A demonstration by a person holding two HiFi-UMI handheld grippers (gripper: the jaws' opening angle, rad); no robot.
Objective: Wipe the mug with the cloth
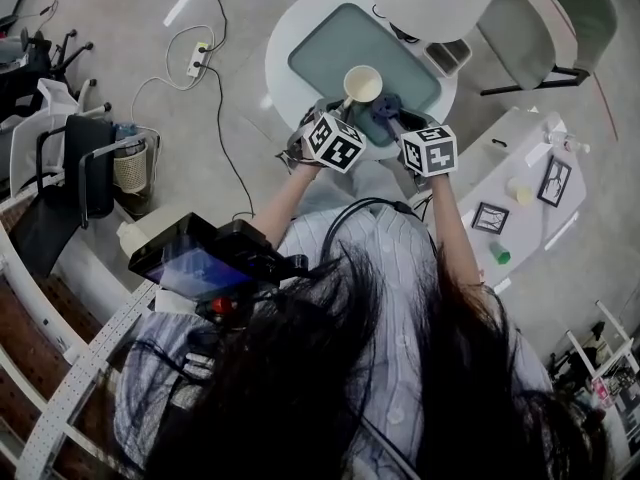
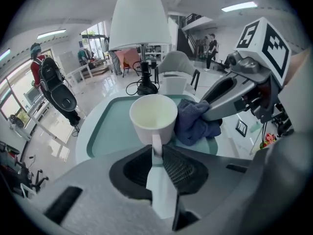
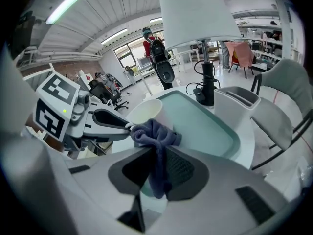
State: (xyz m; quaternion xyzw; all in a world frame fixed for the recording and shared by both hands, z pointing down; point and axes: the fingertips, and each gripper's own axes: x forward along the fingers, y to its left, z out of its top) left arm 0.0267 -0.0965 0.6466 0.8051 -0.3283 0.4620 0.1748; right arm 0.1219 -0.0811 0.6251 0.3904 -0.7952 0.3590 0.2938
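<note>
A cream mug (image 2: 152,117) hangs above the round table, held by its handle (image 2: 156,146) in my left gripper (image 2: 157,155), which is shut on it. The mug (image 1: 362,83) faces up in the head view. My right gripper (image 3: 157,153) is shut on a blue-grey cloth (image 3: 155,136). The cloth (image 2: 195,122) bunches against the mug's right side and touches its wall. In the right gripper view the mug (image 3: 145,112) sits just behind the cloth. Both grippers (image 1: 335,140) (image 1: 428,150) meet over the table's near edge.
The round white table (image 1: 290,38) has a teal inset top (image 1: 330,53). A white lamp (image 2: 139,23) with a black base, a cable and a white box (image 3: 235,104) stand at its far side. A grey chair (image 1: 540,18) and a white side table (image 1: 520,168) lie right.
</note>
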